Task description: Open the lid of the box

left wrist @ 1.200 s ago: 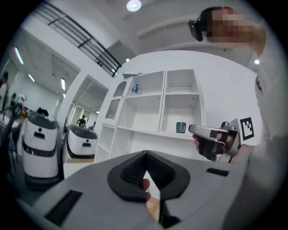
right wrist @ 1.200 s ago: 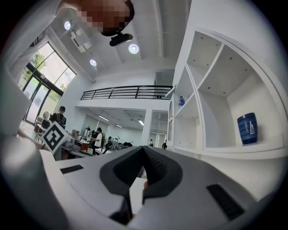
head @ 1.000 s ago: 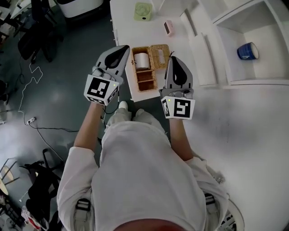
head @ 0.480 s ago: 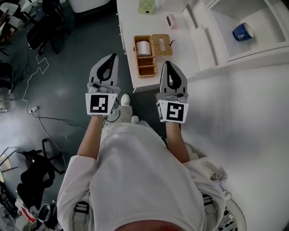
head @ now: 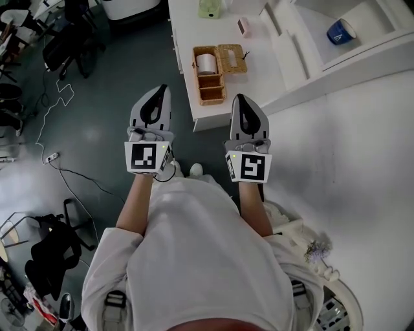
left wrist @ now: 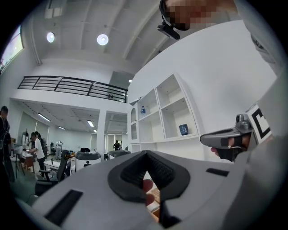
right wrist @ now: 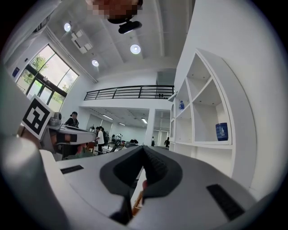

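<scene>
The wicker box (head: 211,84) stands near the front edge of the white table (head: 187,32). Its lid (head: 231,59) lies flipped open to the right, and a white roll (head: 206,63) sits in the far compartment. Both grippers hang in front of the table, off its edge and apart from the box. My left gripper (head: 160,90) is over the floor to the box's left, jaws shut and empty. Just below the table's front edge, my right gripper (head: 239,98) is likewise shut and empty. In the left gripper view a strip of wicker box (left wrist: 154,194) shows under the closed left gripper (left wrist: 145,153).
A white shelf unit (head: 304,52) with a blue cup (head: 339,30) stands right of the table. A green object (head: 209,8) and a small pink one (head: 243,26) lie at the table's back. Cables (head: 52,103) and chairs (head: 65,45) are on the floor at left.
Both grippers have drawn back from beside the box toward the person, now off the table edge. The box and its open lid have not moved.
</scene>
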Motion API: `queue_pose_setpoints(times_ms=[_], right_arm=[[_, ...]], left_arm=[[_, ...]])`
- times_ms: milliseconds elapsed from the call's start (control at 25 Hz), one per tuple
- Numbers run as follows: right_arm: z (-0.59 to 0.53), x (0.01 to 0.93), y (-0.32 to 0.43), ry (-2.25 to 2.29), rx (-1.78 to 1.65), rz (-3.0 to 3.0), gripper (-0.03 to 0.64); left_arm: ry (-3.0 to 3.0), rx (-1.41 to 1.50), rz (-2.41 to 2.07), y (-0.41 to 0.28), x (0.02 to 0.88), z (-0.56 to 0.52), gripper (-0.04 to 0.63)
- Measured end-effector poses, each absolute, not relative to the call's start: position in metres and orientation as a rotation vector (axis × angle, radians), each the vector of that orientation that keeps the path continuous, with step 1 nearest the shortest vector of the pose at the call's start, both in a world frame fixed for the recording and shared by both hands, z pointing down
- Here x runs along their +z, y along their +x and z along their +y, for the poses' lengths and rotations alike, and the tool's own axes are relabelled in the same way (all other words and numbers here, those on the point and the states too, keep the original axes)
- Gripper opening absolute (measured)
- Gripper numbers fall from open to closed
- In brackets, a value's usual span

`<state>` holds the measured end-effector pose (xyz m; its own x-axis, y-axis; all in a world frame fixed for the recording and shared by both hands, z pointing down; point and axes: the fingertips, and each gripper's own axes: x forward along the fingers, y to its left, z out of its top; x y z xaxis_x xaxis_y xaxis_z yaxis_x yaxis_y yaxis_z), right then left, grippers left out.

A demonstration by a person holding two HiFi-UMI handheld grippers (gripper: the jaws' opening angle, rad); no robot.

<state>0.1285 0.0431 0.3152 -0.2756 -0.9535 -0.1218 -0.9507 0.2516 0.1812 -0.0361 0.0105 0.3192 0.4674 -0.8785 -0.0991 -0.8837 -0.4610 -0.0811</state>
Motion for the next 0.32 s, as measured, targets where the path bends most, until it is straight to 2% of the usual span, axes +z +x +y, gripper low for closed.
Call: queue_pose_setpoints(times_ms=[320], right_arm=[[0.036, 0.306, 0.109, 1.892, -0.352, -2.468, -0.003]], left_arm=[[-2.580, 0.064, 1.543, -0.061, 0.309, 0.011, -0.008]])
